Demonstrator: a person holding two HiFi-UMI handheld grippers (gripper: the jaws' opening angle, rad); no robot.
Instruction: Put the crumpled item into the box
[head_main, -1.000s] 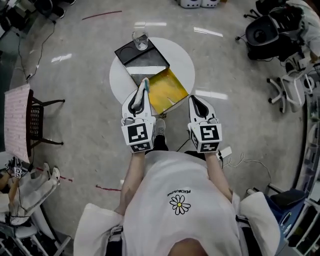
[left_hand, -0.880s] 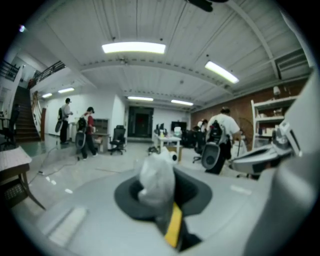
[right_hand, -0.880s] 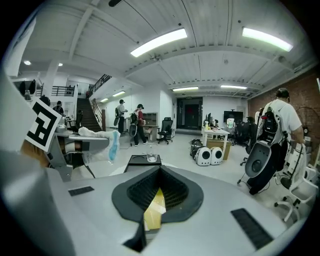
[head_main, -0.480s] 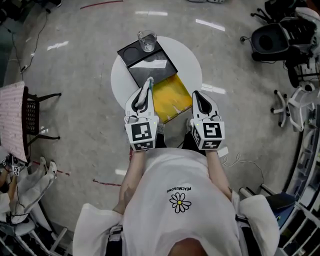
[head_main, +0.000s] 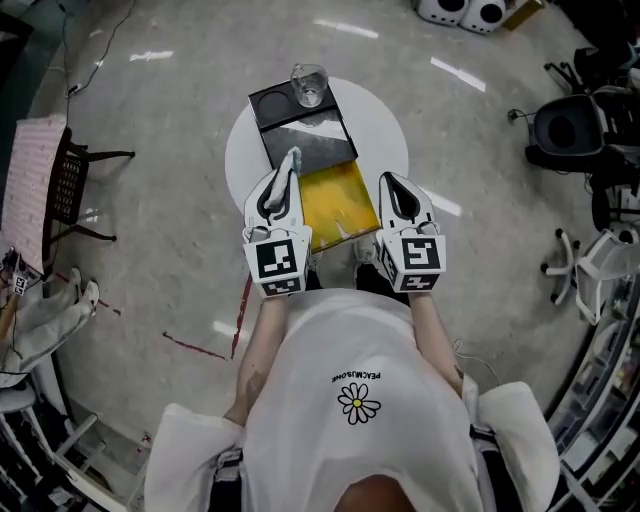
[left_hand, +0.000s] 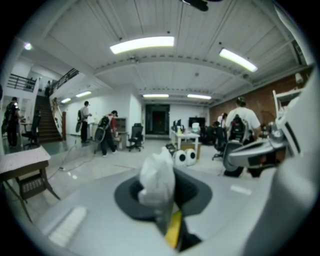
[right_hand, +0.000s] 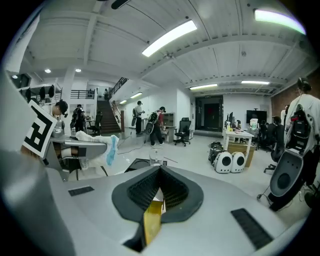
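The crumpled item (left_hand: 156, 177), white with a bit of blue, is pinched in my left gripper (left_hand: 161, 202), which is shut on it. In the head view the left gripper (head_main: 285, 175) hovers at the near left edge of the round white table (head_main: 385, 125), with the crumpled item (head_main: 291, 157) sticking out of its tip. The open yellow box (head_main: 338, 197) lies just to its right. My right gripper (head_main: 391, 186) is on the box's right side, shut with nothing held. In the right gripper view the yellow box (right_hand: 152, 220) shows below the shut jaws.
A black tray (head_main: 282, 108) with a clear glass (head_main: 309, 84) on it sits at the table's far side, with a grey panel (head_main: 318, 150) between it and the yellow box. A chair (head_main: 70, 185) stands at the left, office chairs (head_main: 565, 130) at the right.
The head view has swung, so the table sits more squarely ahead. Both grippers stay at the table's near edge, and the left one still holds the crumpled item.
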